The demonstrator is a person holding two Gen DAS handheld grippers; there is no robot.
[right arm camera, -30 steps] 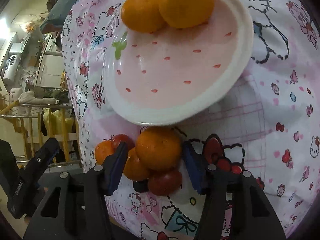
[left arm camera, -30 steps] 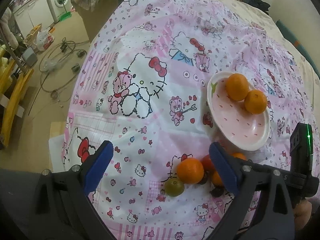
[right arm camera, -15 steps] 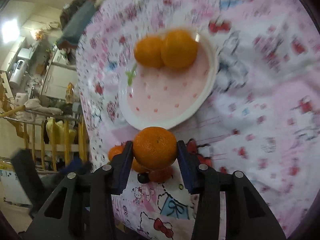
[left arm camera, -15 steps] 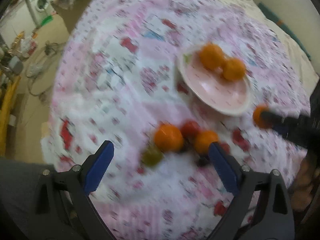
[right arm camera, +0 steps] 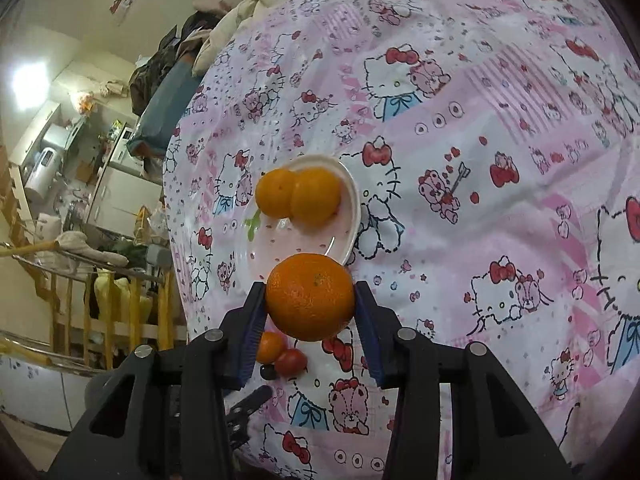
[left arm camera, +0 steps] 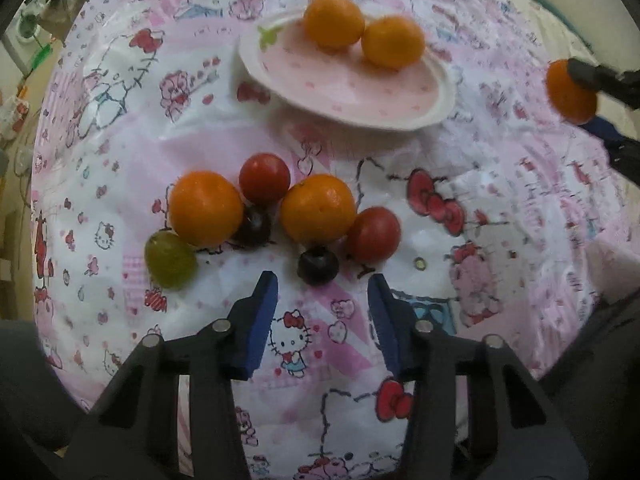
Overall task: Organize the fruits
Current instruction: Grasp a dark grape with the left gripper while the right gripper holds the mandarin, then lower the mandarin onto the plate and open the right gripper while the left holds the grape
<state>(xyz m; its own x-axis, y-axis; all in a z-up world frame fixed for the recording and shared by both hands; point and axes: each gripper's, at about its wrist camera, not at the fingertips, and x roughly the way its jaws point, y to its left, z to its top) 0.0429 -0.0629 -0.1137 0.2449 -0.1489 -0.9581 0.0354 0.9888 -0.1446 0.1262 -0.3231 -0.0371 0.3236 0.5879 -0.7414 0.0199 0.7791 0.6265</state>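
While the right gripper (right arm camera: 311, 304) pointed down at a slant above the bed, its pads clamped an orange (right arm camera: 310, 297) on both sides — lifted clear of the quilt (right arm camera: 500, 168), just at six o'clock of the plate (right arm camera: 347, 236), which held two oranges (right arm camera: 298, 198). Its frame hid most of the loose fruit below. Pointing steeply down, the left gripper (left arm camera: 322, 286) was closing on nothing — a dark grape (left arm camera: 317, 266) lay just at twelve o'clock of its tips, with oranges, tomatoes and a green grape (left arm camera: 170, 259) beyond. At two o'clock, the right gripper was cut off by the edge.
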